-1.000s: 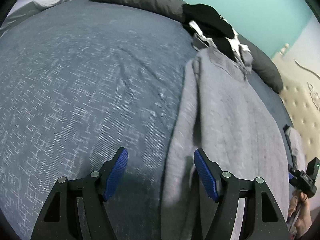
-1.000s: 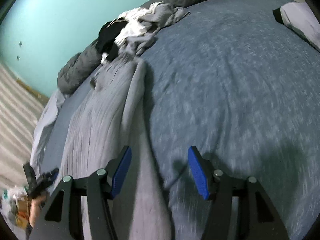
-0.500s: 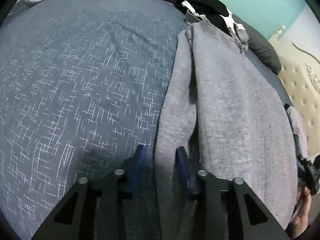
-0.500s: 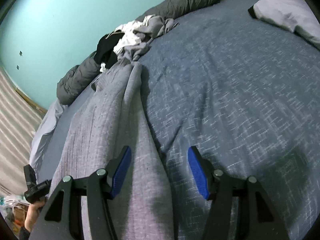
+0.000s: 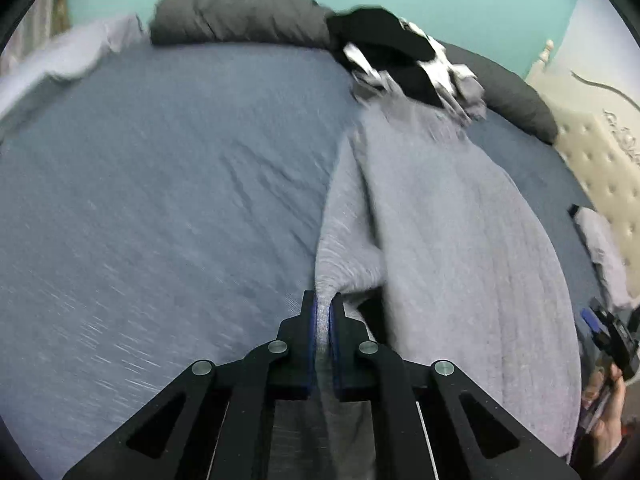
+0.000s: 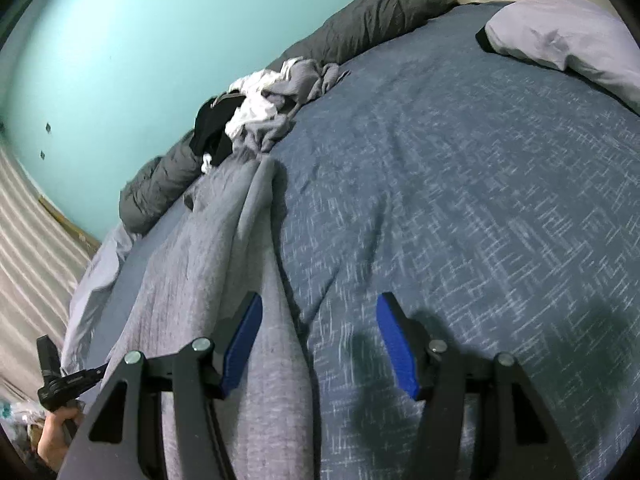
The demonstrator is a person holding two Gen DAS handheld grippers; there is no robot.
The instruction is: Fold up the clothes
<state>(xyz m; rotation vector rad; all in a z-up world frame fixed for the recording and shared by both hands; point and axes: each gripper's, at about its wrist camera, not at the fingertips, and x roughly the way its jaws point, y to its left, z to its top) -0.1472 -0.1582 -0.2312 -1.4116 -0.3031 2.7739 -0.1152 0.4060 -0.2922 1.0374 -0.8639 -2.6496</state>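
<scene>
A long grey sweater (image 5: 460,248) lies spread on the blue bedspread (image 5: 160,200), running away from me. My left gripper (image 5: 323,300) is shut on its left sleeve (image 5: 344,240) and lifts the sleeve's edge off the bed. In the right wrist view the same sweater (image 6: 192,264) lies at the left. My right gripper (image 6: 320,320) is open and empty, low over the sweater's right sleeve (image 6: 280,360), with one pad over the cloth and the other over the bedspread (image 6: 460,208).
A heap of black, white and grey clothes (image 5: 404,68) lies at the sweater's far end, against a rolled dark grey duvet (image 5: 236,16). A pale pillow (image 6: 560,36) lies far right. A tufted cream headboard (image 5: 600,168) and the teal wall (image 6: 120,48) bound the bed.
My left gripper has closed from wide open onto the left sleeve and raised it. My right gripper stayed open and shifted slightly over the right sleeve.
</scene>
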